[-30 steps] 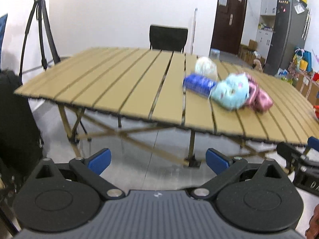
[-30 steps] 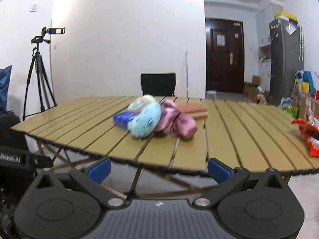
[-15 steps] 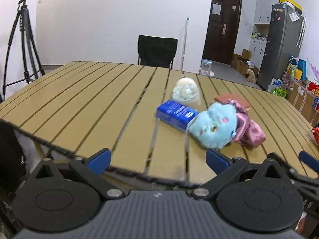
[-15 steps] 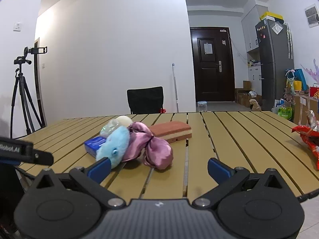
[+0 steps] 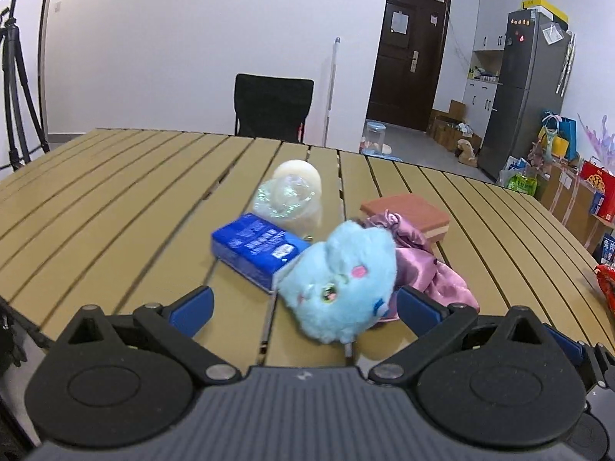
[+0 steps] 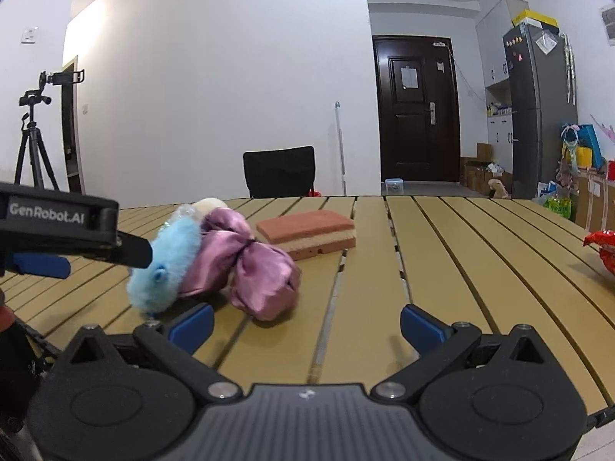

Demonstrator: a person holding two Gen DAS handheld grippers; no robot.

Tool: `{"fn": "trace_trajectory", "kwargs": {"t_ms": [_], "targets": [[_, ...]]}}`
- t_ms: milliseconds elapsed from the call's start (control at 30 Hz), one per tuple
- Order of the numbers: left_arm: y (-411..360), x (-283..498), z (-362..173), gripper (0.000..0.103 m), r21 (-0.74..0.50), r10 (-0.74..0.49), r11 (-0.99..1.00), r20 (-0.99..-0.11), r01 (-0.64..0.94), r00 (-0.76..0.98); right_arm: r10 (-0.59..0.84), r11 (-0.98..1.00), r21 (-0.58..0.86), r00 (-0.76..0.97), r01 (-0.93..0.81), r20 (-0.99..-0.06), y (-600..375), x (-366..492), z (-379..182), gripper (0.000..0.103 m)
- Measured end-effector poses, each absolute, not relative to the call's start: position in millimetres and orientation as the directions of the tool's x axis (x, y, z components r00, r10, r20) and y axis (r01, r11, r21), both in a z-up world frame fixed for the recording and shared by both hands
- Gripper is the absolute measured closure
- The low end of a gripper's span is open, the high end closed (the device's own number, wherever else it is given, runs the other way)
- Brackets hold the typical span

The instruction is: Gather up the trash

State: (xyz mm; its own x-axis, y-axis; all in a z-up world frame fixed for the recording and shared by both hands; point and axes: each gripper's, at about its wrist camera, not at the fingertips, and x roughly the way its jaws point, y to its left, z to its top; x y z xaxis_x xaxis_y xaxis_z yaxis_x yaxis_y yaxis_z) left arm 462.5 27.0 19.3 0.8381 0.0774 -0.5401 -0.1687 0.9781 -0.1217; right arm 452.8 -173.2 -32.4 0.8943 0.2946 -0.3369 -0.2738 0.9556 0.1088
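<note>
Holding both claws out over the near edge of the slatted table [image 5: 115, 199], we have nothing picked up yet. Our left claw [image 5: 303, 307] is wide open & empty. Our right claw [image 6: 305, 324] is wide open & empty too.

The stuff sits in one little pile near the front of the table. We see a fluffy blue toy [image 5: 340, 288], a shiny purple cloth [image 6: 246, 265], a blue packet [image 5: 257, 249], a crinkly clear wrapper [image 5: 286, 198] w/ a pale round thing behind it, & a brown sponge block [image 6: 307, 232]. Way off to the right lies a red snack bag [image 6: 601, 247], well apart from the pile.

Which bits count as trash? We guess the wrapper, the packet & the red bag, but we can't be sure.

The big thing for the next move: the pile lies right in front of the left claw, w/ the blue toy just about between its tips. The blue packet is a bit ahead & to the left, w/ its long side running slantwise, near-right to far-left. The wrapper is behind it, farther back.

For the right claw the pile is ahead & off to the left, so the left hand is nearer. The red bag is nearer the right one.
</note>
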Motion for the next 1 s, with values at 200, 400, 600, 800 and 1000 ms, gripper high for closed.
{"fn": "trace_trajectory", "kwargs": {"t_ms": [200,400,600,800,1000], "targets": [[23,480,8,0.000,-0.154,0.066,0.972,-0.551,-0.180,0.832,0.282,0.957,0.158,0.898,-0.242,-0.339,-186,464,-36,0.000],[27,494,-3,0.001,-0.184,0.081,0.958,-0.565,-0.221,0.821,0.280,0.958,0.160,0.889,-0.237,-0.362,-187,470,-43,0.000],[33,501,-10,0.037,-0.232,0.020,0.954,-0.580,-0.188,0.815,0.262,0.964,0.136,0.895,-0.228,-0.360,-185,472,-45,0.000],[31,494,-10,0.043,-0.210,0.027,0.962,-0.556,-0.172,0.831,0.240,0.971,0.102,0.901,-0.218,-0.361,-179,470,-48,0.000],[30,487,-5,0.043,-0.170,0.052,0.971,-0.531,-0.166,0.846,0.199,0.980,0.053,0.904,-0.193,-0.378,-169,471,-47,0.000]]}}
